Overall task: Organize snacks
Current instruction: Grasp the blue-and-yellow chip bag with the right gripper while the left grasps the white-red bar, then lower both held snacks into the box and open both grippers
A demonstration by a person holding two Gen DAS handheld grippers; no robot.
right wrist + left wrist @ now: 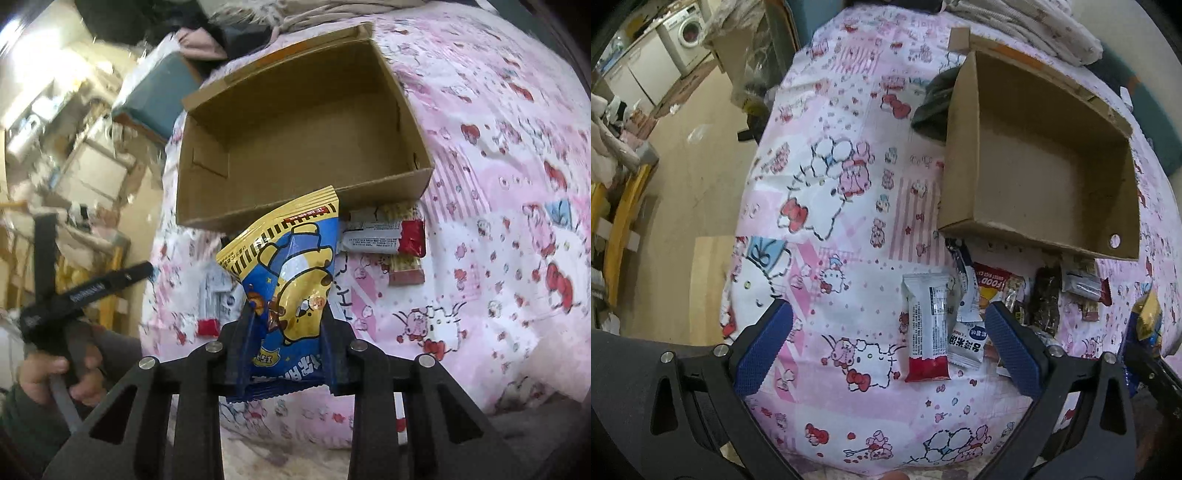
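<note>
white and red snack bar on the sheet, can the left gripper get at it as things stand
Probably yes. The left gripper is open and hangs over the white and red snack bar, which lies flat between its fingers with nothing on top. A white packet lies close beside it and might get pinched too.

My bed is covered by a pink cartoon-print sheet. Left of it lies the bare beige floor, and beyond that a white washing machine stands against the far wall beside pale cabinets. A yellow wooden frame sits near the floor's left edge.
</note>
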